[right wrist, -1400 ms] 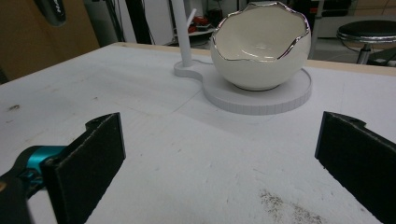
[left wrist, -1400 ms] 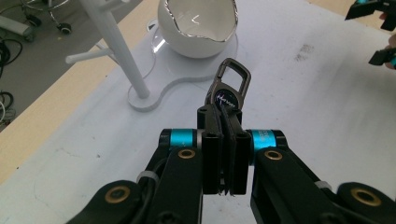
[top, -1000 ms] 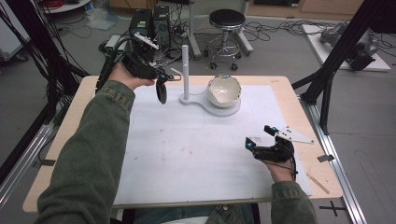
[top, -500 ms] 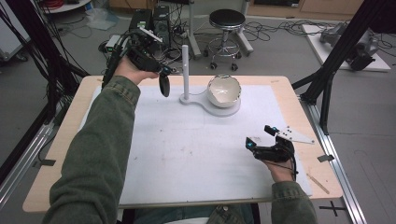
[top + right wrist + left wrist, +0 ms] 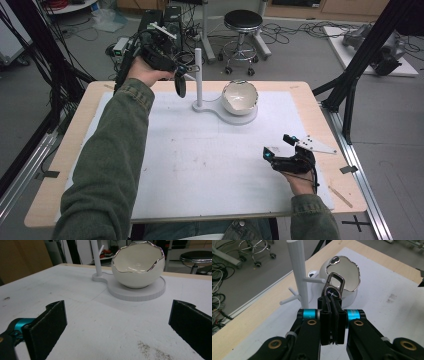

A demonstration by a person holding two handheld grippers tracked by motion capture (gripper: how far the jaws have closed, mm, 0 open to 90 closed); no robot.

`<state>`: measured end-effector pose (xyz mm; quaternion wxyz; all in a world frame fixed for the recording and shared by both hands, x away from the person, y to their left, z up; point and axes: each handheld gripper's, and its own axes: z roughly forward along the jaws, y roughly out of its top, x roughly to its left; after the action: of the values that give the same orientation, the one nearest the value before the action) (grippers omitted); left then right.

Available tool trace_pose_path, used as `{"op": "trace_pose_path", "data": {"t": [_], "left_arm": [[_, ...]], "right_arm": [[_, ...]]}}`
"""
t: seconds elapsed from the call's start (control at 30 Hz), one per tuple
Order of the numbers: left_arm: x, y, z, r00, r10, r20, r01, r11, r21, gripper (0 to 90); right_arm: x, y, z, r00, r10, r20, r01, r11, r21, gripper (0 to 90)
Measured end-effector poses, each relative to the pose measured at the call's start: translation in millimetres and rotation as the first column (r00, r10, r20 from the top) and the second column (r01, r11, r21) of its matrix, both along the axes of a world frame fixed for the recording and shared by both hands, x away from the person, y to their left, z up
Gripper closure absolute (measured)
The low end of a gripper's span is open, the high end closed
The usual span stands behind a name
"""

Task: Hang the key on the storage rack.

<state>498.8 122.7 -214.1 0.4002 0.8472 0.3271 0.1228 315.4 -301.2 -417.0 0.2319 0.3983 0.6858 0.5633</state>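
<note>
high view: my left gripper (image 5: 176, 75) moved up toward the white peg stand (image 5: 198, 75)
left grip: clamped on metal-ringed key fob (image 5: 333, 290)
right gripper (image 5: 281, 148): jaws apart
bowl (image 5: 240, 97): glossy eggshell shape, silver rim

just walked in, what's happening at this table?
A person works with a gripper in each hand. The left gripper is shut on a key fob with a metal loop, held up close to the pegs of the white peg stand at the far side of the table; the loop is not yet on a peg. An eggshell-shaped bowl sits on the stand's round base. The right gripper rests open near the table's right edge, holding nothing.
</note>
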Motion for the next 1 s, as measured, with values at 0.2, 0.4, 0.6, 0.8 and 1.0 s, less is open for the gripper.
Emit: {"op": "trace_pose_path", "data": {"t": [0.2, 0.4, 0.6, 0.8, 1.0], "left_arm": [[8.4, -4.3, -5.4, 0.9998, 0.017, -0.010, -0.017, 0.9998, 0.011, 86.6], [13.6, -11.1, -13.4, 0.9999, 0.001, -0.013, -0.001, 0.9995, 0.032, 86.6], [14.7, -18.1, -16.6, 1.0000, 0.009, 0.002, -0.009, 0.9992, 0.038, 86.6], [16.2, -17.9, -17.8, 0.9996, 0.028, 0.005, -0.028, 0.9991, 0.030, 86.6], [18.8, -14.9, -20.5, 0.9990, 0.044, 0.000, -0.044, 0.9979, 0.047, 86.5]], "right_arm": [[0.2, 0.4, 0.1, 1.0000, 0.002, 0.000, -0.001, 1.000, 0.005, 0.5], [1.3, -0.1, -0.3, 1.0000, 0.001, -0.004, -0.001, 1.000, 0.007, 0.5], [0.7, -0.3, -0.3, 1.0000, 0.001, -0.006, -0.001, 1.000, 0.005, 0.5], [0.4, -0.3, -0.2, 1.0000, 0.004, -0.001, -0.004, 1.000, 0.003, 0.6], [1.1, 0.0, -0.6, 1.0000, 0.002, -0.003, -0.002, 1.000, 0.001, 0.5]]}}
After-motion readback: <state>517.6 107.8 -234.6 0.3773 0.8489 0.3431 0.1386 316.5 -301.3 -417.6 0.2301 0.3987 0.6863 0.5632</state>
